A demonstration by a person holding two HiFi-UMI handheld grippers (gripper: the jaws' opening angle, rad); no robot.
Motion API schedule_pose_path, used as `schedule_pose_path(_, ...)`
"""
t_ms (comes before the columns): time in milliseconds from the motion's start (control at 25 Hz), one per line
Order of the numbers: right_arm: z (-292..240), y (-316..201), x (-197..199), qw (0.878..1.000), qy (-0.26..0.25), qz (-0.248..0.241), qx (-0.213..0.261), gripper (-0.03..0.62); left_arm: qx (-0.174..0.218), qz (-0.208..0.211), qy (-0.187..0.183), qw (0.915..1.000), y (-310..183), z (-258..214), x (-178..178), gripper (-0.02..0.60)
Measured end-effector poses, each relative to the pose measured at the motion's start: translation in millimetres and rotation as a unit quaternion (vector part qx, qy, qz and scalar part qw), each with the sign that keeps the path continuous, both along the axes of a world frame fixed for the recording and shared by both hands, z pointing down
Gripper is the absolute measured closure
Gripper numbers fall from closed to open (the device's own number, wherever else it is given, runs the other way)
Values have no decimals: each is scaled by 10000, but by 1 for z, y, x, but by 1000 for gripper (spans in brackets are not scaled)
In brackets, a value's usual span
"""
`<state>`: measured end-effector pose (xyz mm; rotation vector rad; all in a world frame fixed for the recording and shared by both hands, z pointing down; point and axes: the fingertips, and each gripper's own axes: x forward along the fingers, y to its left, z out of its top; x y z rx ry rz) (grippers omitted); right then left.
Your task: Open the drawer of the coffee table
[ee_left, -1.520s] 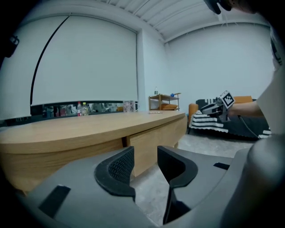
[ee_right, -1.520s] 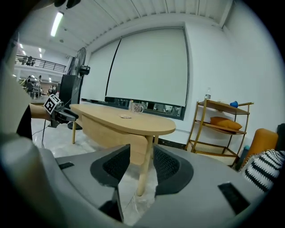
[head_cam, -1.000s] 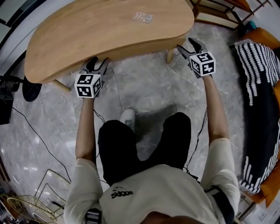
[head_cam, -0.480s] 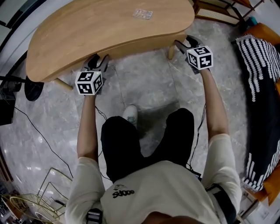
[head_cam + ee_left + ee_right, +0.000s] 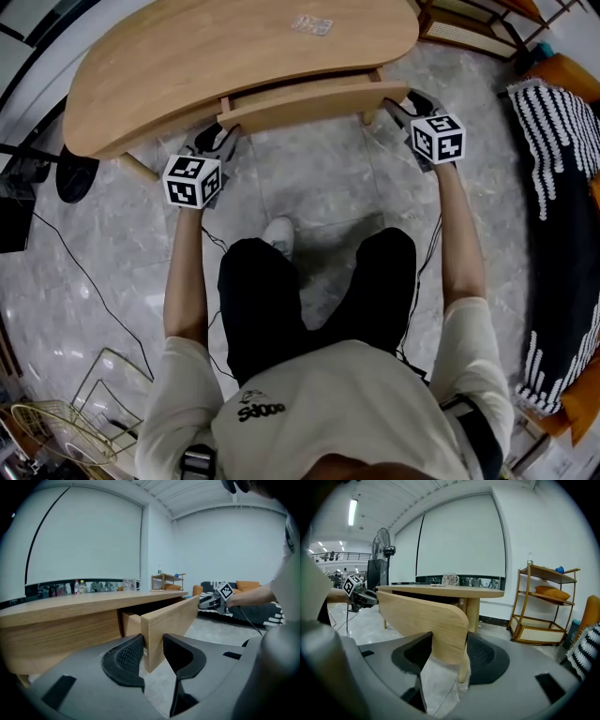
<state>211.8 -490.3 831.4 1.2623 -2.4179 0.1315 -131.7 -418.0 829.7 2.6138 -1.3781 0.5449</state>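
The coffee table (image 5: 169,84) has its drawer (image 5: 309,103) partly out, upper middle of the head view, with a dark cavity showing behind the front panel. The left gripper (image 5: 153,644) is at the panel's left end. Its fingers (image 5: 127,656) are closing across the board's thickness, one behind and one in front. The right gripper (image 5: 449,645) pinches the rounded right end the same way. I can't see a handle, so I reckon a grip at both ends keeps the pull even and stops the drawer skewing. It looks to have more travel left.
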Motion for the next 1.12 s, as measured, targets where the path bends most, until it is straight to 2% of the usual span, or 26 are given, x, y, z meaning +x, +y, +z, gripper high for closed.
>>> schedule_pose_path(480,4,67,15,9999,-69,105,115,361,52,339,339,9988,66,2,13,449)
schedule_pose_path(1120,12,140,25,9996,-117,263,-11,361,-291,455,496,9973,133,10,21,453)
